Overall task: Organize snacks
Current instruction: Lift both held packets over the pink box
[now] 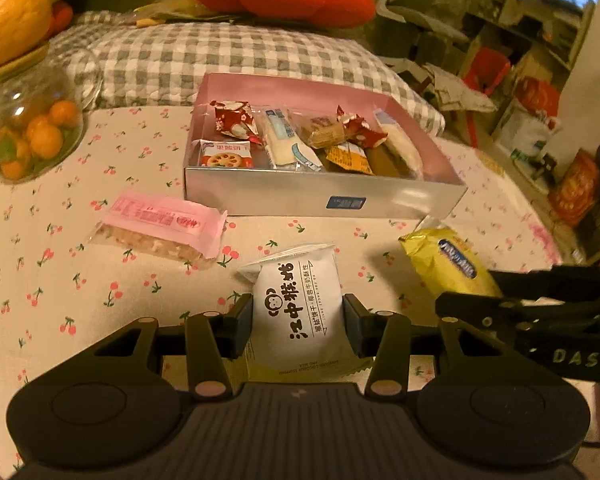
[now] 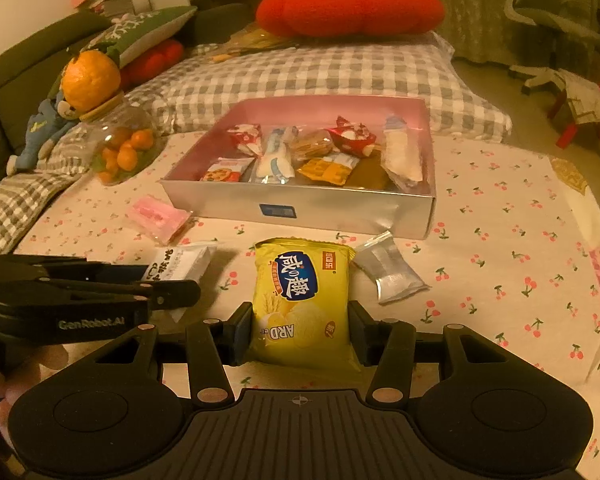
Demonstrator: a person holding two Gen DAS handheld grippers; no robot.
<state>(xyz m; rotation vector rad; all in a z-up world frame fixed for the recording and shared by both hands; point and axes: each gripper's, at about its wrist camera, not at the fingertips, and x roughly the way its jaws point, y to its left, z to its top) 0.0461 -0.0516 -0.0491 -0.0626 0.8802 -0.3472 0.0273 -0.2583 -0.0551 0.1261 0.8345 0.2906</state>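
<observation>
1 box (image 2: 300, 204), 4 loose snack packets (image 2: 302, 300), 2 claws (image 1: 298, 320).

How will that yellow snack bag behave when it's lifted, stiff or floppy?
Probably light and a bit floppy: the yellow bag looks puffed, like an air-filled pouch. Its glossy wrapper may be slippery, though the right gripper jaws already pinch both sides. The contents are likely brittle, so a hard squeeze might crush them.
</observation>
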